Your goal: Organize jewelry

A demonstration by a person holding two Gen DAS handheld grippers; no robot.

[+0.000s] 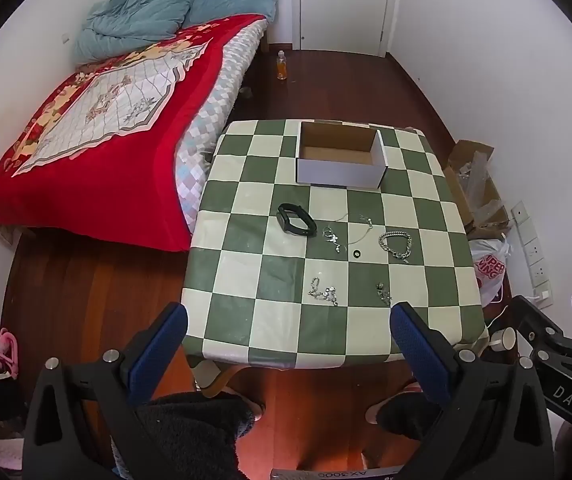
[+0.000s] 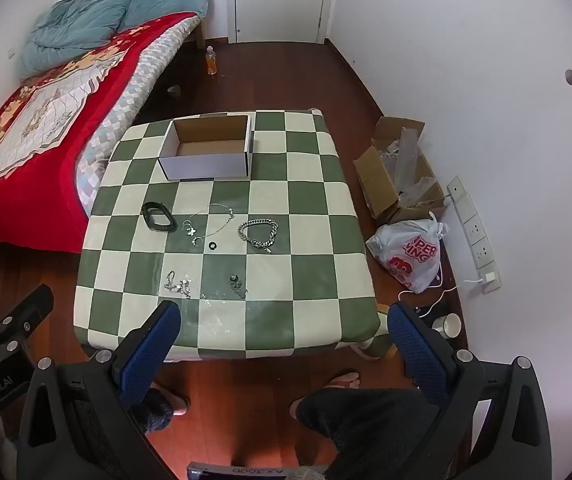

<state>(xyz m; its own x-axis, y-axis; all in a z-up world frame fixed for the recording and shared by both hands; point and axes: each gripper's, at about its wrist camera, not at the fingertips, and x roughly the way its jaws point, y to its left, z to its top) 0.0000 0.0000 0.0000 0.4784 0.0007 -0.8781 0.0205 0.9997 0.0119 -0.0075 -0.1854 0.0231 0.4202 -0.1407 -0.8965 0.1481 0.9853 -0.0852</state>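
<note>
**Jewelry loose on the checked cloth, box waiting empty**

Across the middle of the frame, on the green-and-cream checked table [image 1: 245, 320], the jewelry lies scattered: a black band [image 1: 296, 219] at centre left, a thin wire necklace [image 1: 356, 226] beside it with small earrings [image 1: 333, 238] just below, a little black ring [image 1: 356, 255], and a heavy silver chain bracelet [image 1: 396, 244] to the right. Two sparkly clusters sit lower in the frame, one toward the left [image 1: 323, 291] and one toward the right [image 1: 384, 293]. Above them all, well apart, stands the open cardboard box [image 1: 340, 172], with nothing seen inside.

At the bottom of each view the tools hover off the near table edge, angled down. The left gripper [image 1: 288, 344] has its blue pads spread wide with nothing between them; the right gripper [image 2: 283, 342] is spread just as wide and equally empty.

Risks, as I judge them: the fine necklace overlaps the earrings, so a pinch there could drag several pieces together or tangle them. Tiny items like the ring may slip from broad pads. The loose cloth could bunch under a low approach and shift everything.
</note>
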